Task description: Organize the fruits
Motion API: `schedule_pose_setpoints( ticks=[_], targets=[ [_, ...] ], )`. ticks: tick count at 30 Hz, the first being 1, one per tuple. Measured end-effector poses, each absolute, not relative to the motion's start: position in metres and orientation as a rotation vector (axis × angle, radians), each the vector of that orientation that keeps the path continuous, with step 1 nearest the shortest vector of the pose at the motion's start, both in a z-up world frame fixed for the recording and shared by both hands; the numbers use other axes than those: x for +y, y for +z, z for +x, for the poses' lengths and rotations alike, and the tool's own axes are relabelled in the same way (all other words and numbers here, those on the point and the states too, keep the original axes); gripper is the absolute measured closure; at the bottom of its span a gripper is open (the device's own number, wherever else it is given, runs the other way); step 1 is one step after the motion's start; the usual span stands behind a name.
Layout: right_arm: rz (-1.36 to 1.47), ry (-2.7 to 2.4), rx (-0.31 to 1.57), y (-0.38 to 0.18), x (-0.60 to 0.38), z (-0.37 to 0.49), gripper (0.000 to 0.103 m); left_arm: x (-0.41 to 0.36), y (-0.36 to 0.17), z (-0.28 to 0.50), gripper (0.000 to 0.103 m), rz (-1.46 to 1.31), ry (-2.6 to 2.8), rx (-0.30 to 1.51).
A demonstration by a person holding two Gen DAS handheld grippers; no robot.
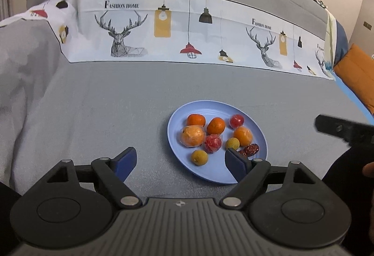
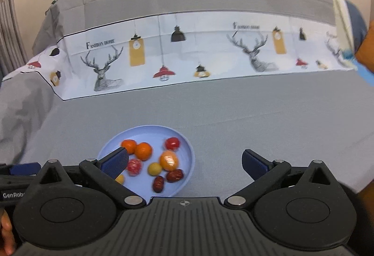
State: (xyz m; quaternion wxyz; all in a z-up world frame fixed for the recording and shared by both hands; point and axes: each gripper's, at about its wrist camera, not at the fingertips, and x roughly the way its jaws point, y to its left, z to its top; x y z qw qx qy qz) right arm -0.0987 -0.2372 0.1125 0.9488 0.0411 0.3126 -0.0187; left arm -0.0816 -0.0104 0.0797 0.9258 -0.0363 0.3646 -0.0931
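A light blue plate (image 1: 205, 176) lies on the grey cloth and holds several fruits: oranges (image 1: 192, 136), wrapped red fruits (image 1: 213, 143), small yellow ones (image 1: 199, 157) and dark red dates (image 1: 251, 149). My left gripper (image 1: 181, 163) is open and empty, low over the plate's near edge, its right finger in front of the dates. In the right wrist view the plate (image 2: 187, 157) sits at lower left. My right gripper (image 2: 184, 166) is open and empty, its left finger over the plate's left side, hiding some fruit.
The grey cloth (image 1: 93, 115) covers the surface; a white printed band with deer and lamps (image 1: 163, 29) runs across the back. An orange cushion (image 1: 357, 73) lies at the far right. The right gripper's body (image 1: 346, 132) shows at the left view's right edge.
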Motion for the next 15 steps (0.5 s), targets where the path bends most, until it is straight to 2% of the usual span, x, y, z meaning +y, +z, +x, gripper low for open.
schedule_pose_setpoints(
  ticks=[3,15],
  targets=[
    [0.075,-0.055,0.634,0.116,-0.241,-0.101,0.001,-0.014,0.076,-0.083,0.002,-0.063,-0.175,0.758],
    [0.137,-0.067,0.764,0.088,-0.27,-0.098,0.001,-0.019,0.062,-0.083,0.001,-0.041,-0.162,0.796]
  ],
)
